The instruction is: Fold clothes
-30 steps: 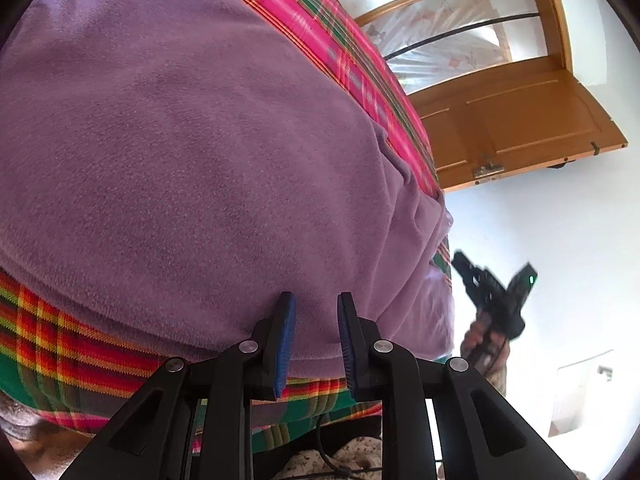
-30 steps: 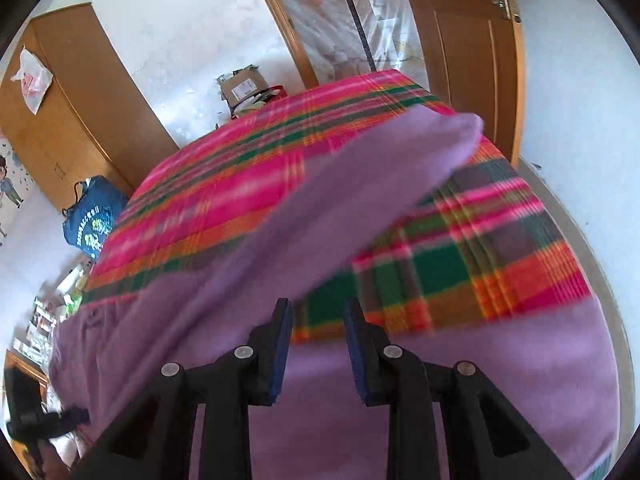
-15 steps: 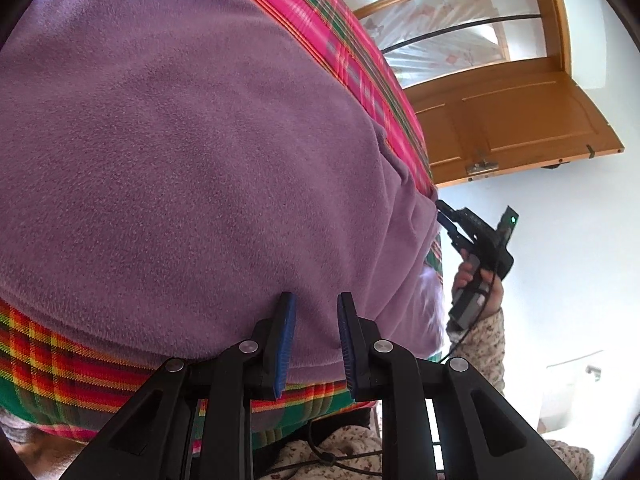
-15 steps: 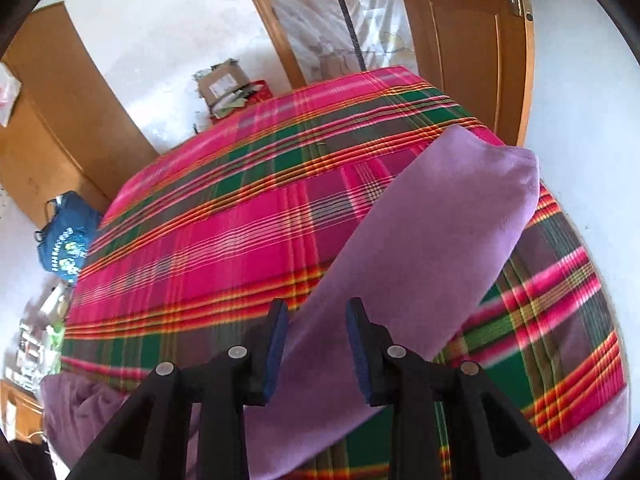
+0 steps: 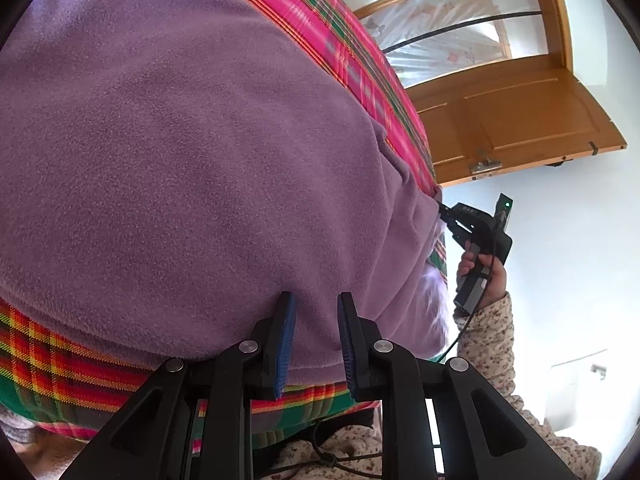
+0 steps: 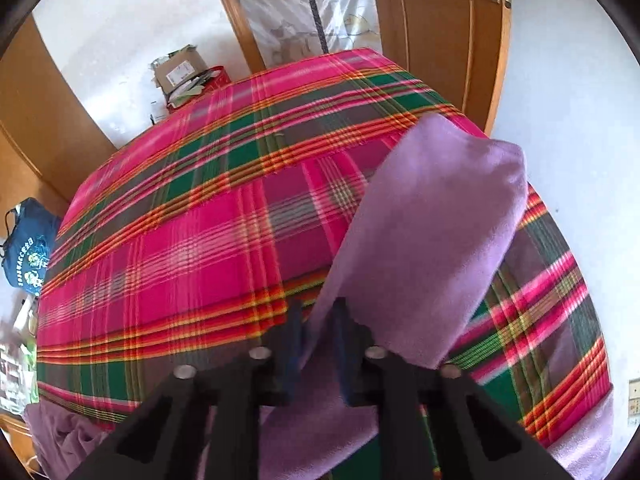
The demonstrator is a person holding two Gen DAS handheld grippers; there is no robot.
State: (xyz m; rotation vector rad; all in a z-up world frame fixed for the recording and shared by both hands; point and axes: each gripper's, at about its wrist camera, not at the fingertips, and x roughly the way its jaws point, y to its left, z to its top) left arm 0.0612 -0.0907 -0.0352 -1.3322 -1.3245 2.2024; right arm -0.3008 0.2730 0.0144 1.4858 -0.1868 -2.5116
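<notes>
A purple fleece garment (image 5: 180, 160) lies spread over a pink and green plaid bedcover (image 5: 60, 360). My left gripper (image 5: 314, 298) hovers over the garment's near hem, its blue pads apart with nothing pinched between them. The garment's sleeve (image 6: 432, 232) stretches away across the bedcover (image 6: 200, 220). My right gripper (image 6: 318, 304) is blurred and its jaws are closing, with the near part of the sleeve filling the gap between them. In the left wrist view my right gripper (image 5: 442, 210) bites the garment's right edge, held by a hand (image 5: 486, 276) in a floral sleeve.
An open wooden door (image 5: 520, 120) stands past the bed's far right corner. A cardboard box (image 6: 180, 68) sits beyond the far edge. A wooden wardrobe (image 6: 40, 120) and a blue bag (image 6: 28, 248) are at the left. More purple cloth (image 6: 68, 440) hangs off the near left.
My right gripper travelled along the bed to the sleeve and its jaws narrowed onto the fabric. In the left wrist view it rose to the garment's right edge. The left gripper stayed put.
</notes>
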